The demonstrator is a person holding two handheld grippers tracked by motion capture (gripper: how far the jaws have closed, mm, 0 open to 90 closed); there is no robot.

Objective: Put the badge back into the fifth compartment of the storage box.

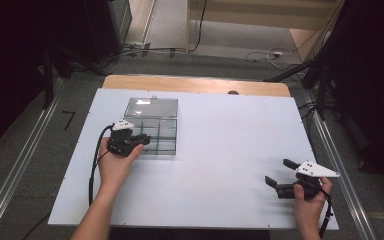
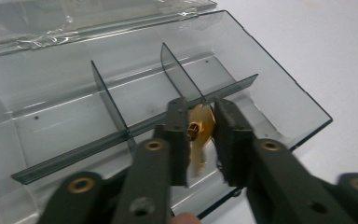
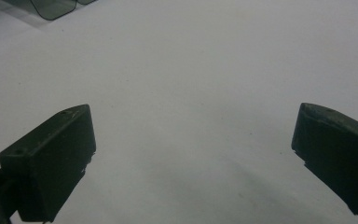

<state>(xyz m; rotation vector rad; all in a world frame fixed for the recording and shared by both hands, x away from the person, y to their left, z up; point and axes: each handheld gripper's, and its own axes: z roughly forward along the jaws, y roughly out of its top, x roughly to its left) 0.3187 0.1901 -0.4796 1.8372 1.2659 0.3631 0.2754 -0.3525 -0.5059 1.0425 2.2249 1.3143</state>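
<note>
The right gripper [image 3: 193, 154] has its 2 black jaws spread wide apart over the bare white table [image 3: 200, 70], gripping nothing. A smoky clear plastic box corner [image 3: 56, 7] peeks in top left.

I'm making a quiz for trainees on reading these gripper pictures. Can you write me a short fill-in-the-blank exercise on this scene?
1. The left gripper holds a small ____-coloured part between its jaws.
2. The clear box has its lid ____.
3. The jaws of the right gripper stand wide ____ over the white table.
4. Dividers split the box into ____.

Missing words: gold; open; open; compartments
</note>
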